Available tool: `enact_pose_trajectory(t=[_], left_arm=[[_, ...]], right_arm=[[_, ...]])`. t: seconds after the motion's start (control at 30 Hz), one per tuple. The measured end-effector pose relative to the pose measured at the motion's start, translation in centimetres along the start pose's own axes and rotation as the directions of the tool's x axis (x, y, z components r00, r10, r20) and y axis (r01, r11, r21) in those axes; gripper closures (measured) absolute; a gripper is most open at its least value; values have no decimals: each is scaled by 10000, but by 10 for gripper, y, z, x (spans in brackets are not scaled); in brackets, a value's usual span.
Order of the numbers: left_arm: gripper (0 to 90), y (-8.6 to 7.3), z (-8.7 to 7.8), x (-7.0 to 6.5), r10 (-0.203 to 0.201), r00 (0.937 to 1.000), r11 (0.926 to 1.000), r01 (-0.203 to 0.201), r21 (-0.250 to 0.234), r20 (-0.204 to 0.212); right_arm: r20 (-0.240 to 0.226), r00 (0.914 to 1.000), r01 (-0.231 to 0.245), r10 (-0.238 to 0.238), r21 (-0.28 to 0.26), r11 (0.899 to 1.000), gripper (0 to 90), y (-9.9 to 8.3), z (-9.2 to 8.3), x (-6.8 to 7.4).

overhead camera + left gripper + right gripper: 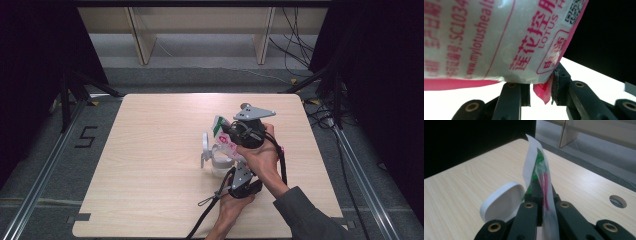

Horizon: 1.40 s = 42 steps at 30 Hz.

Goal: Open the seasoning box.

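Packet [223, 134] (mid-table), pinched, open room around

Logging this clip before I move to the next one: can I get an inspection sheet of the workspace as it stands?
Surface: light wooden table, with a round hole near one edge.
Job's things: printed plastic packet with pink and green print, held above a clear container whose white hinged lid stands open.
Clutter: nothing seen.
Grippers: right gripper, jaws shut on the packet's top edge; left gripper, jaws pinching a pink corner of the packet.
Cables: black cable trailing from the left gripper; loose cables on the floor beyond the table.
Surroundings: grey floor, dark curtains, wooden legs behind.
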<state>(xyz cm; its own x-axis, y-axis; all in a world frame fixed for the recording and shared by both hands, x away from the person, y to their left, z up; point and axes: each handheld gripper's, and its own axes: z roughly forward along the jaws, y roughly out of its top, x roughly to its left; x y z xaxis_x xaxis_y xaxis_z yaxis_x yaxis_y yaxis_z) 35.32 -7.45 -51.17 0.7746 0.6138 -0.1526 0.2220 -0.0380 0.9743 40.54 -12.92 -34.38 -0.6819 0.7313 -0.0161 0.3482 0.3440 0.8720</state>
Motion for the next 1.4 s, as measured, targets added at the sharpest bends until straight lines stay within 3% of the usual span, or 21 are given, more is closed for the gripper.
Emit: enact_pose_trajectory(t=[0.13,0.27,0.3,0.57,0.63,0.9,0.97,1.1,1.13,1.27,1.4], left_arm=[[720,1,-1,0,-10,10000,10000,9,-62,-11],[720,2,-1,-1,51,10000,10000,-51,-38,27],[720,2,-1,-1,54,10000,10000,-54,-57,-2],[721,2,-2,-1,69,9999,9999,-70,-153,-83],[721,2,-2,0,49,9999,9999,-50,-133,-104],[721,2,-2,-1,133,9999,9997,-135,-220,-105],[721,3,-2,0,141,9998,9997,-143,-215,-115],[721,2,-2,0,138,9998,9994,-142,-308,-145],[721,2,-3,-1,136,9997,9997,-139,-192,-188],[721,3,-3,1,141,9998,9997,-144,-188,-159],[722,4,-3,0,80,9999,9998,-82,-195,-87]], right_arm=[[-112,9999,-93,94,60,9999,900,2,-2,0],[-48,9994,342,-341,107,9994,900,2,1,1],[-12,10000,98,-98,130,9999,900,2,2,3],[-114,9998,192,-190,194,9996,900,5,2,3],[-8,10000,-3,3,0,10000,900,4,3,4],[-13,10000,61,-60,59,10000,900,4,3,2],[-128,9998,-132,132,62,9999,900,5,1,3],[-52,9999,139,-139,-41,9999,900,5,3,1],[-120,9999,-84,84,28,10000,900,5,3,2],[-148,9998,-150,149,-73,9999,900,5,3,2],[-126,9998,149,-150,-63,9999,900,5,5,3]])
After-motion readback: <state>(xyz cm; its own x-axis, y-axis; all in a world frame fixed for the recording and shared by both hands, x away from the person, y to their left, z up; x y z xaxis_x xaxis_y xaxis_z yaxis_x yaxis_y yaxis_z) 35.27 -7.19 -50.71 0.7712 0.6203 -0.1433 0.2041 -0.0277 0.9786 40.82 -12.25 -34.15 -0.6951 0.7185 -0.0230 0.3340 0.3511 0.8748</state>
